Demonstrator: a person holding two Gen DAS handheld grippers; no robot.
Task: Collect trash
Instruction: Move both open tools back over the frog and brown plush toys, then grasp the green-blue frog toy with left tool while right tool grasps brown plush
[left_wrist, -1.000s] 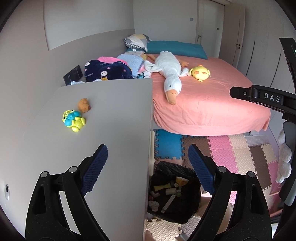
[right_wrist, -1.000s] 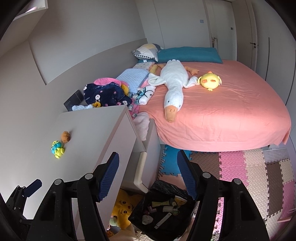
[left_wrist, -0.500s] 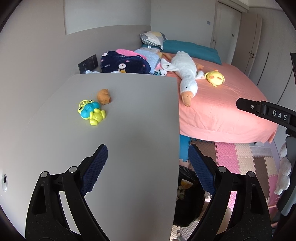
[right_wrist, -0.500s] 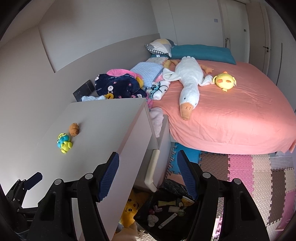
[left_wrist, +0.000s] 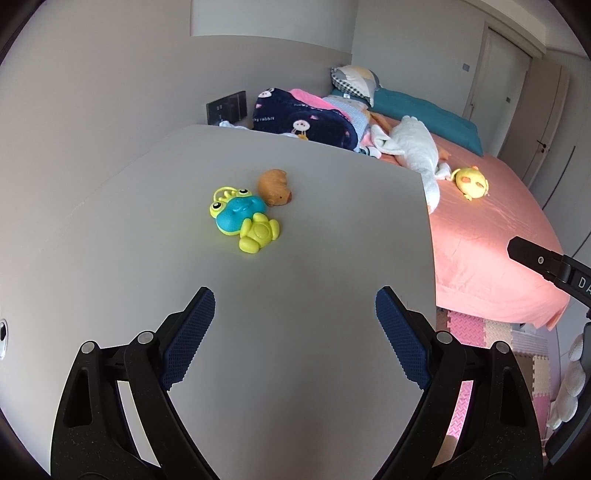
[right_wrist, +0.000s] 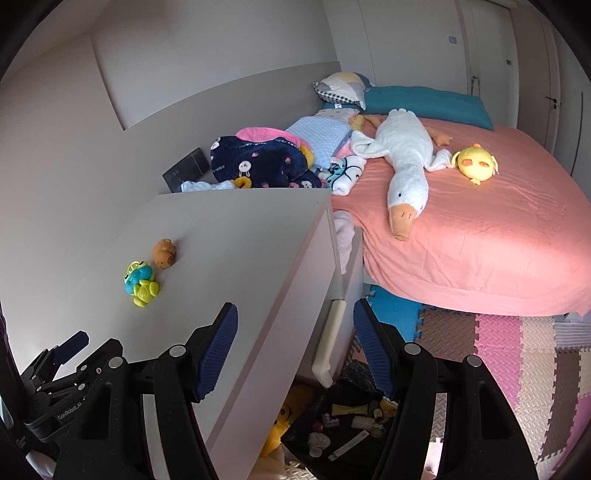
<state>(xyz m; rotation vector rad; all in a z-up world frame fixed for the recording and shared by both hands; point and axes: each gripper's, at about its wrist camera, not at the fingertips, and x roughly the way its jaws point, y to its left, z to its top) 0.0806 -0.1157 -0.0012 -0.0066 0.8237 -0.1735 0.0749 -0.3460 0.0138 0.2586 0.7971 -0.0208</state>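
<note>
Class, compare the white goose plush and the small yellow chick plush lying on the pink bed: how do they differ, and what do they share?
The white goose plush is long and stretched down the pink bed; the yellow chick plush is small and round. The goose is white with an orange bill; the chick is yellow with orange patches. Both are soft toys lying on the sheet, side by side.

Left wrist view close above the desk top (left_wrist: 314, 258), right wrist view farther back, both facing the bed (right_wrist: 480, 240)

Black gripper (left_wrist: 294, 319) frames with silver pivot screws — fingers (right_wrist: 218, 347) faced in textured blue pads.
</note>
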